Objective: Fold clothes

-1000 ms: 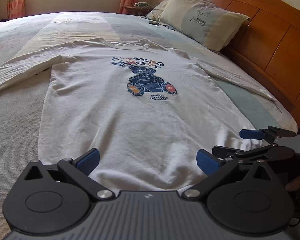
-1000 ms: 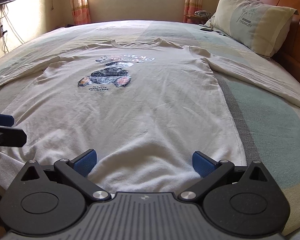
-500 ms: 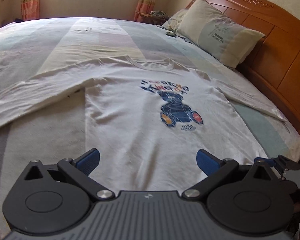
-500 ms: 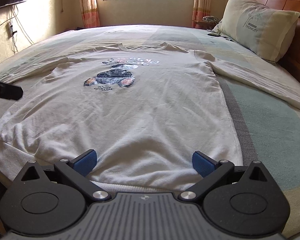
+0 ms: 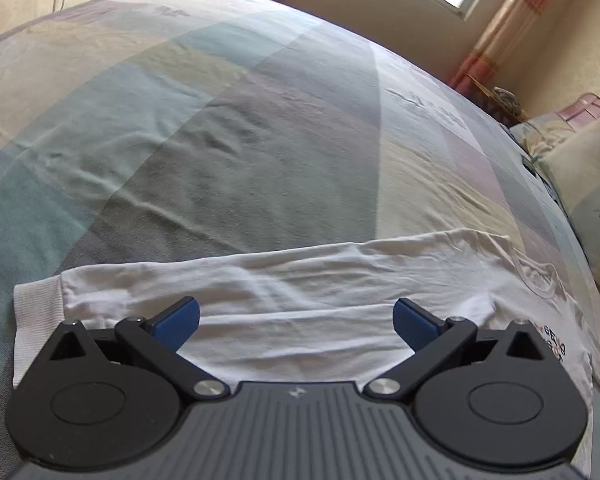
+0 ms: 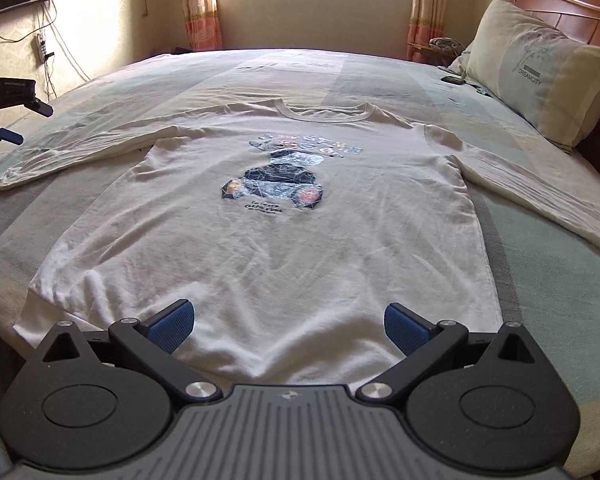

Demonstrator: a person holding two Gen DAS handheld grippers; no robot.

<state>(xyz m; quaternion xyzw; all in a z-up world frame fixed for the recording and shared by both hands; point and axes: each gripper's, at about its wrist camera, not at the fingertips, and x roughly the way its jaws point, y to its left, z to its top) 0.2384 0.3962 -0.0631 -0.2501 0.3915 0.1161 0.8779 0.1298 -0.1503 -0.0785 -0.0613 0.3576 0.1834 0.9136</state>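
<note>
While the white long-sleeve shirt (image 6: 284, 240) lies flat, print up, on the bed (image 6: 540, 280) with both sleeves spread, the right claw (image 6: 287, 325) hovers released over its hem. Left claw (image 5: 296, 319), also released, hangs over the left sleeve (image 5: 260, 280). 1 pillow (image 6: 540, 76) leans against the headboard (image 6: 572, 4).

The shirt (image 5: 284, 280) hem is hidden behind the right gripper (image 6: 288, 326); the right sleeve (image 6: 540, 196) cuff is cut off at the frame's edge.
</note>
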